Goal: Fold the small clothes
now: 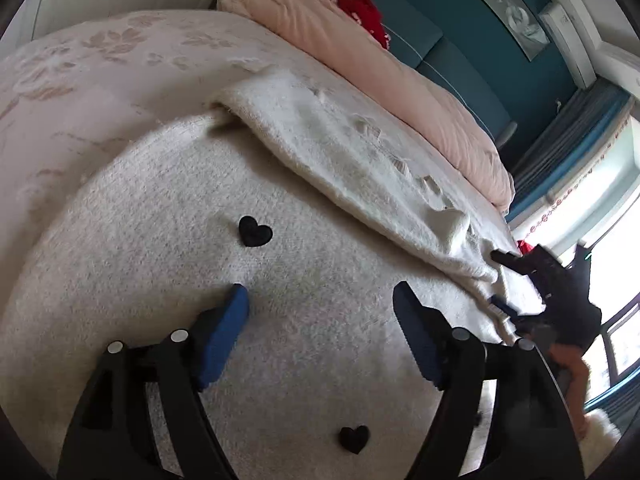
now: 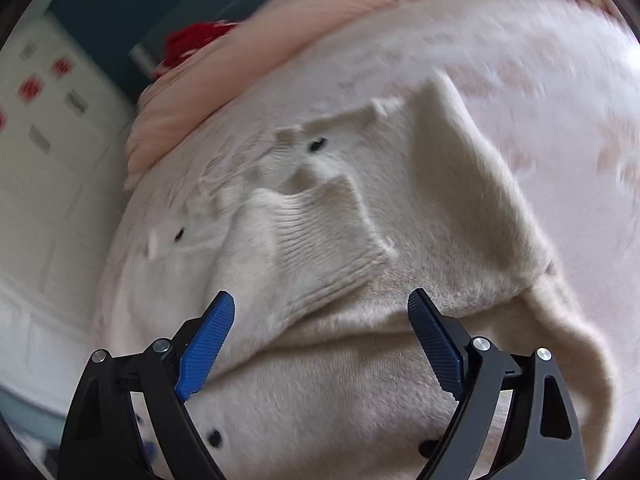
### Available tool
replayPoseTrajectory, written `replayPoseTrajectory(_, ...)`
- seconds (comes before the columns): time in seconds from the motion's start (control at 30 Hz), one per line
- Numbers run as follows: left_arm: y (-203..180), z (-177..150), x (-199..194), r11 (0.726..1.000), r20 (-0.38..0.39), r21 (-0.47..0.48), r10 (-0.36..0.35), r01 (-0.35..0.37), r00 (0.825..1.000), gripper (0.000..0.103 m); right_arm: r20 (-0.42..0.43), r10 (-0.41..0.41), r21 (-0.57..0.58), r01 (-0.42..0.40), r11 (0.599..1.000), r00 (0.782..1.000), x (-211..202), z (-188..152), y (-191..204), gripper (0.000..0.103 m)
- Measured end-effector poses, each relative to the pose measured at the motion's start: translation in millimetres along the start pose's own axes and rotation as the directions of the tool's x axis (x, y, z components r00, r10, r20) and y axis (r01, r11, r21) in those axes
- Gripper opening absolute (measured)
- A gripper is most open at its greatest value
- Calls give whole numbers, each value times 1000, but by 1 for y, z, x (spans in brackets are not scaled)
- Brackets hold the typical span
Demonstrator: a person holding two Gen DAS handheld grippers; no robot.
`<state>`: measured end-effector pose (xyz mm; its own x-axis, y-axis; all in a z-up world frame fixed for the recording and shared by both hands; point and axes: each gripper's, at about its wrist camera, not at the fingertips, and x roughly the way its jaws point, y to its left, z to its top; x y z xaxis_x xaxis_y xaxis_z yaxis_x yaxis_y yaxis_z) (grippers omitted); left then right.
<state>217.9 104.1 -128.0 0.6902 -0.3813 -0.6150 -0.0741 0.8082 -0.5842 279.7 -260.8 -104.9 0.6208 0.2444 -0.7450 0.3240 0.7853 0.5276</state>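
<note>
Two hand-held grippers hover over a cream sweater (image 1: 304, 240) spread on the bed (image 1: 80, 80), one sleeve (image 1: 352, 160) already laid across its body, likely to narrow it for folding. The left gripper (image 1: 320, 304) hangs with jaws apart and empty above the heart patches (image 1: 255, 231). The right gripper (image 2: 322, 308), also spread and holding nothing, sits near the ribbed cuff (image 2: 320, 240), which only its own blurred view shows. The left view alone shows the right gripper at the sweater's far edge, near the bed's edge toward the window (image 1: 616, 264), and the pink duvet (image 1: 380, 68) along the headboard side.
</note>
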Motion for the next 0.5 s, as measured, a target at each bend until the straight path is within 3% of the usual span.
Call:
replayPoseTrajectory(0.07,13,9,-10,990,5,-116,-85,85,996,81,-10,24,73,-23,997,1000,9,5,-10,86)
replayPoseTrajectory(0.13,24,22,-10,966,24,-227,-124,126,992,83,-4,5,71,-4,997,1000,14,11,-8,76)
replayPoseTrajectory(0.17,32,36,-2,939,33,-305,-155,157,987,83,-8,-8,58,9,998,1000,17,15,-5,57)
replayPoseTrajectory(0.2,41,49,6,908,34,-383,-169,169,985,83,-29,-14,50,15,999,999,22,19,0,27)
replayPoseTrajectory(0.23,46,57,10,880,41,-437,-185,184,982,83,-51,0,59,3,998,999,26,21,2,11)
replayPoseTrajectory(0.27,56,72,20,831,56,-517,-206,205,977,81,-66,29,71,-24,997,997,29,26,6,9)
replayPoseTrajectory(0.3,60,82,26,811,56,-551,-200,197,978,75,-50,53,63,-50,997,997,25,36,17,9)
replayPoseTrajectory(0.37,70,103,40,768,57,-615,-184,180,981,36,13,92,-19,-92,996,996,4,51,47,9)
replayPoseTrajectory(0.4,70,115,41,762,77,-619,-183,190,980,25,48,131,-52,-128,990,990,-11,58,59,8)
replayPoseTrajectory(0.43,66,129,36,780,116,-592,-168,204,979,12,101,179,-97,-169,981,979,-31,66,73,8)
replayPoseTrajectory(0.5,52,149,15,841,218,-484,-151,241,964,10,226,257,-196,-215,957,939,-78,76,93,8)
